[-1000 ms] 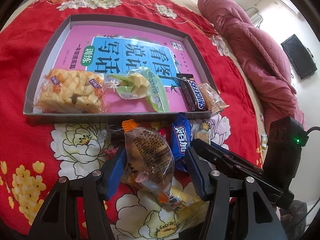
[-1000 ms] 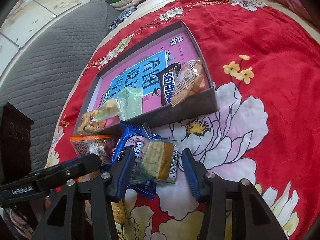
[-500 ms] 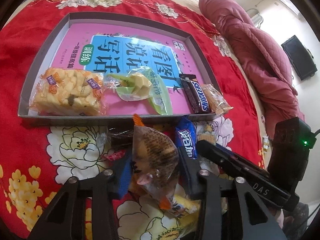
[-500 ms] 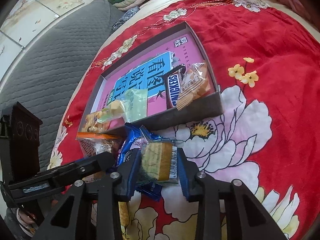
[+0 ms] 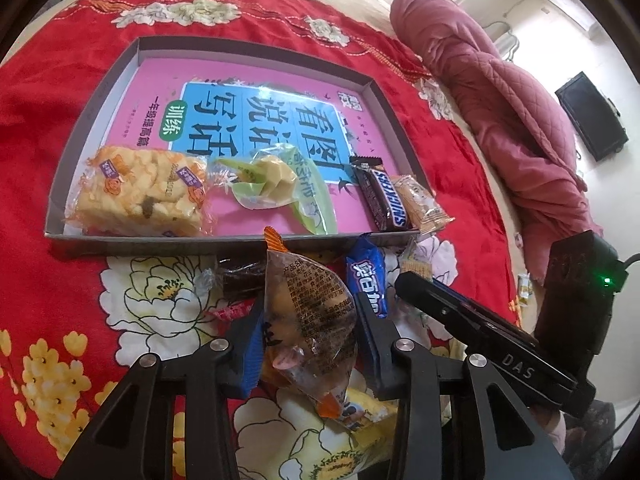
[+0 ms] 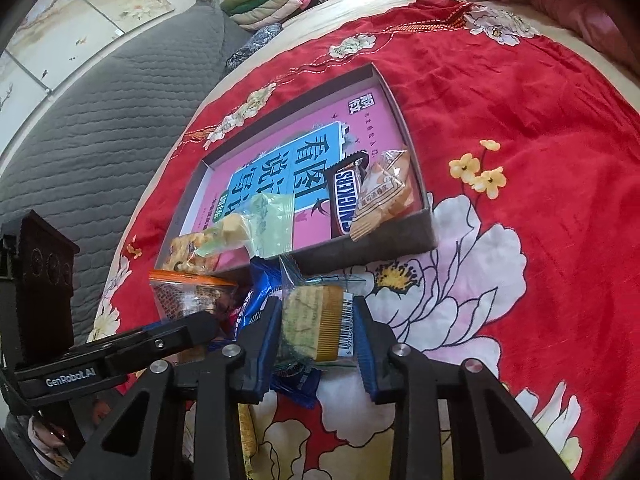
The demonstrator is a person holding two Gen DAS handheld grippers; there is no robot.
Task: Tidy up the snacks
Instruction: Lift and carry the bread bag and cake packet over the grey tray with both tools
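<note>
1. Both grippers' jaws have just closed: left gripper [image 5: 308,336] clamps the clear peanut-snack bag [image 5: 310,312]; right gripper [image 6: 318,332] clamps the wrapped cake [image 6: 316,326].
2. Loose snack pile: beneath both.
3. Tray [image 5: 248,236]: directly ahead, long axis crosswise, Snickers bar [image 5: 384,200] inside.

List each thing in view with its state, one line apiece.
Left hand-held gripper: jaws just closed, shut on the brown snack bag.
Right hand-held gripper: jaws just closed, shut on the wrapped cake.
Tray: open-topped, on the red bedspread.
Snickers bar: sealed, lying in the tray.
Blue packet: outside the tray.
</note>
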